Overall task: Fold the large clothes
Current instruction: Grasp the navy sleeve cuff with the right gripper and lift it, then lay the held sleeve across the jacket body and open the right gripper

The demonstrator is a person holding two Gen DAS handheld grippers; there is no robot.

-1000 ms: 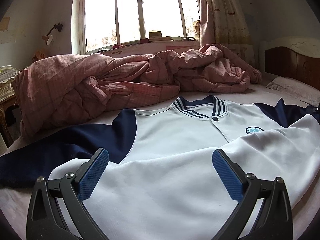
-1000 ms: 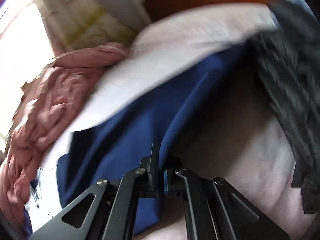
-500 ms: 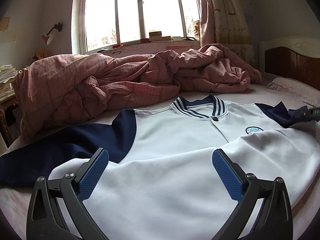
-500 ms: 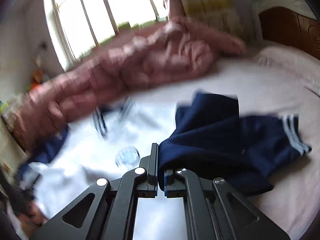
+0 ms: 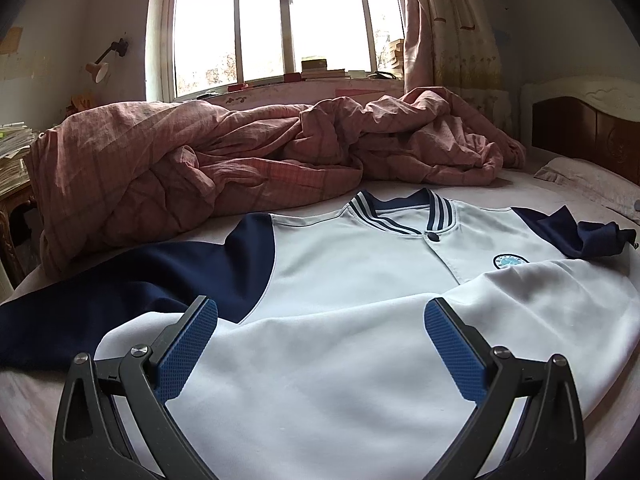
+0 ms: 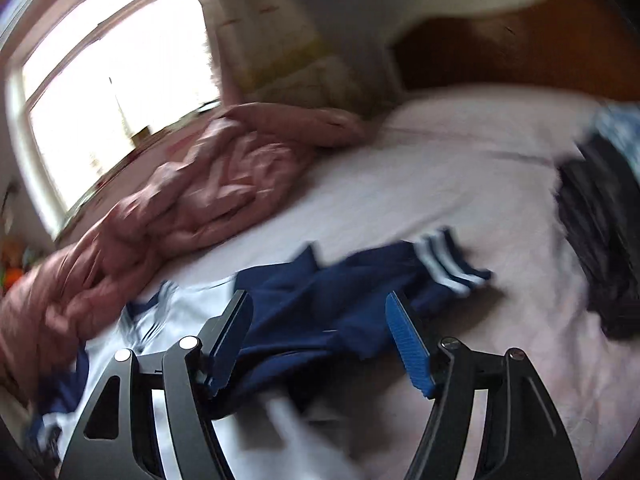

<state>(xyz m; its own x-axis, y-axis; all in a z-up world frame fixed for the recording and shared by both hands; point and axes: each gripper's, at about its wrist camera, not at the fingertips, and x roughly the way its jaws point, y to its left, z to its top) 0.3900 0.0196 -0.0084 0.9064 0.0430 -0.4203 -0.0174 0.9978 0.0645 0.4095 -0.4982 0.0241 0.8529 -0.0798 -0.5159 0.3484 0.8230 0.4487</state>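
A wide bed with a pale pink sheet [image 5: 520, 192] carries the work. A crumpled pink checked quilt [image 5: 224, 160] is heaped on the window side of the jacket. The white and navy baseball-style jacket [image 5: 352, 280] lies front-up across the middle of the bed, striped collar [image 5: 400, 216] toward the quilt, one navy sleeve [image 5: 132, 280] spread flat. The other navy sleeve with white-striped cuff [image 6: 352, 292] lies bunched at the jacket's headboard-side shoulder. The fabric looks soft, light and limp, likely to sag and slide; take hold at seams, cuff or hem. The left claw [image 5: 320, 344] hovers wide over the jacket's hem, holding nothing. The right claw [image 6: 320, 344] stands wide above the bunched sleeve, gripping nothing.
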